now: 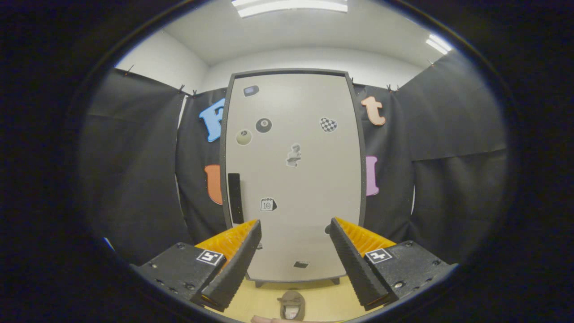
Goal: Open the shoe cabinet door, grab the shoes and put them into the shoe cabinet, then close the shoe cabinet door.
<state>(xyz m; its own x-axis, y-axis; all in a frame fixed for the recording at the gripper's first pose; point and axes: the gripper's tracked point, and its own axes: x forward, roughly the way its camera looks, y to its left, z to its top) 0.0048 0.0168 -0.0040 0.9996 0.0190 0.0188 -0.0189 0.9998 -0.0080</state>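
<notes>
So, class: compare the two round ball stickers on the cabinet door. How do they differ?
The black ball sticker is dark, while the pale ball sticker is cream-coloured. The black one sits higher and further from the door's handle edge; the pale one sits lower, nearer that edge. Both are round, similar in size, and stuck flat on the closed cabinet door.

Booth backdrop as I see it from the rig

I see black cloth (pixel 134 170) pinned up with clips (pixel 181 88) on both sides, a white wall (pixel 309 60) above it, two ceiling lights (pixel 291 6) lit overhead, and a yellow floor (pixel 323 298) below.
</notes>
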